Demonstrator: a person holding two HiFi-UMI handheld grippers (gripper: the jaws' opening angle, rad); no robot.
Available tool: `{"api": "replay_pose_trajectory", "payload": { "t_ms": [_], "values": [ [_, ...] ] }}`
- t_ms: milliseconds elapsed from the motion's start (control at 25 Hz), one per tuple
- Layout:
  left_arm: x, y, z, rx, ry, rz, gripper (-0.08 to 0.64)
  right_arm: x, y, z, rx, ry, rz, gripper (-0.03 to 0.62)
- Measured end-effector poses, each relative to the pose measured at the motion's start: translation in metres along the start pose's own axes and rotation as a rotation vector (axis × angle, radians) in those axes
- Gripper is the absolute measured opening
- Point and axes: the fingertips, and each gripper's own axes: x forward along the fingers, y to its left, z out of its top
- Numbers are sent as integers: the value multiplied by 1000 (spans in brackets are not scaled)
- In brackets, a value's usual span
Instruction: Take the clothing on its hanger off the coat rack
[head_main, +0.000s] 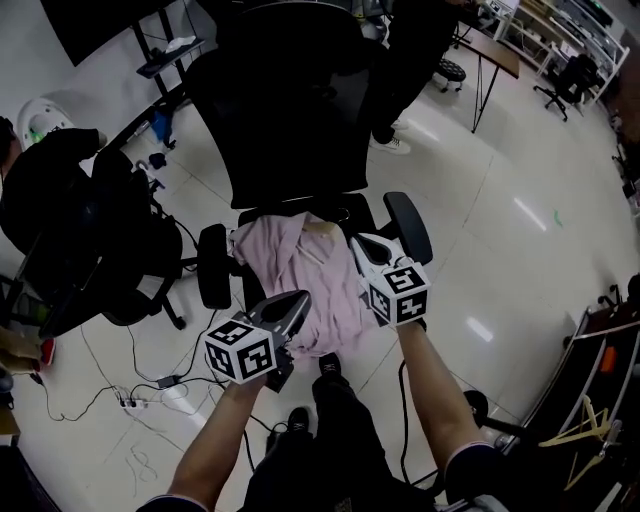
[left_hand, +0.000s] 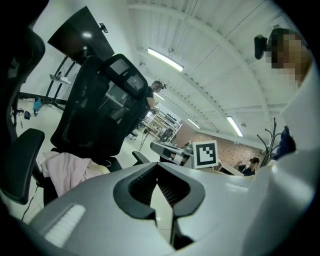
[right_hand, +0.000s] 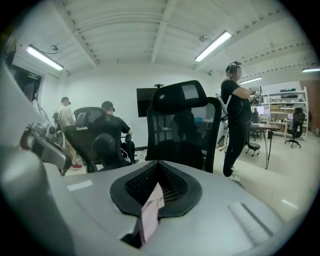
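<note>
Nearest me, the person's left forearm (head_main: 215, 440) and right forearm (head_main: 438, 395) reach out over dark trousers (head_main: 340, 445) toward a black office chair (head_main: 290, 120). Far left, a second chair (head_main: 95, 235) heaped with dark things stands close by the seat's left side. Cables (head_main: 130, 395) trail over the floor (head_main: 520, 220) below it, so room is tight on that side.

The left gripper (head_main: 296, 304) hovers at the front edge of the seat, at the hem of the pink clothing (head_main: 290, 270); whether it touches the cloth I cannot tell. Its own view shows the jaws clenched tip to tip with nothing caught between them.

The clothing lies crumpled on the seat between the left armrest (head_main: 213, 265) and the right armrest (head_main: 408, 225), and it spills over the front edge. A pale tan shape at its back edge may be the hanger; I cannot tell.

The right gripper (head_main: 360, 246) sits at the seat's right edge, clamped on a fold of the clothing, and a pink strip pokes out between its closed jaws.

Right of the chair the floor lies wide open, as far as a desk (head_main: 495, 50) in the far right corner. A standing person (head_main: 400, 90) is behind the backrest.
</note>
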Motion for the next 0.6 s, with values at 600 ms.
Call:
{"api": "replay_pose_trajectory", "payload": {
  "t_ms": [600],
  "values": [
    [-14, -71, 38, 119, -78, -95, 11, -101, 53, 100, 3, -226, 69, 2]
  ]
}}
